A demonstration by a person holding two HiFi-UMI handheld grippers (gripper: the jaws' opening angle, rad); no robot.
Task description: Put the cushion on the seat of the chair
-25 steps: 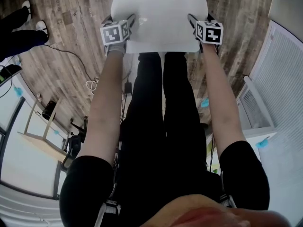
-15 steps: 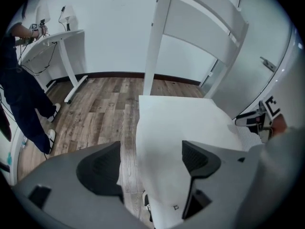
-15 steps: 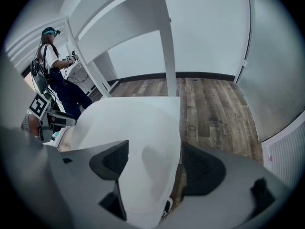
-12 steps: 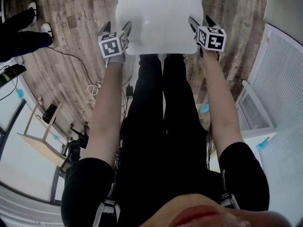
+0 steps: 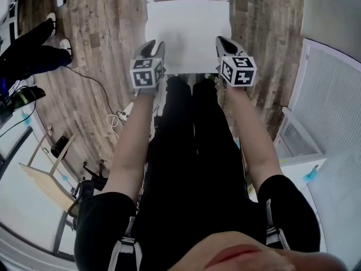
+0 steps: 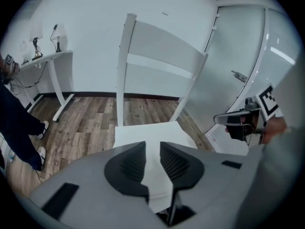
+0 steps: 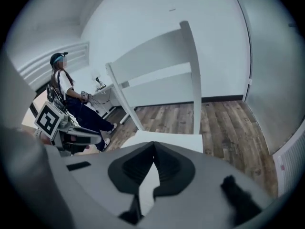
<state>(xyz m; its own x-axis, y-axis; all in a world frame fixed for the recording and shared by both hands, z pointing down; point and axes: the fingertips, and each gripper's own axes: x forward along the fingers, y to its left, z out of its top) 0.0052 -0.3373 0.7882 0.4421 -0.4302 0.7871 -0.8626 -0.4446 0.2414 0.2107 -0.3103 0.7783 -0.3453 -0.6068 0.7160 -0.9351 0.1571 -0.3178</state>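
The cushion (image 5: 188,35) lies on the chair (image 6: 162,51); over its near edge the left gripper (image 5: 153,51) has its fingers closing on nothing, and the right gripper (image 5: 223,44) is clenched empty.

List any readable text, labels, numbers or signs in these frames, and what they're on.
No words, numbers or brand names can be read in any view.
Left marker cube: black-and-white square code pattern, no letters.
Right marker cube: the same kind of pattern, no letters.
Cushion: plain white, no label visible.
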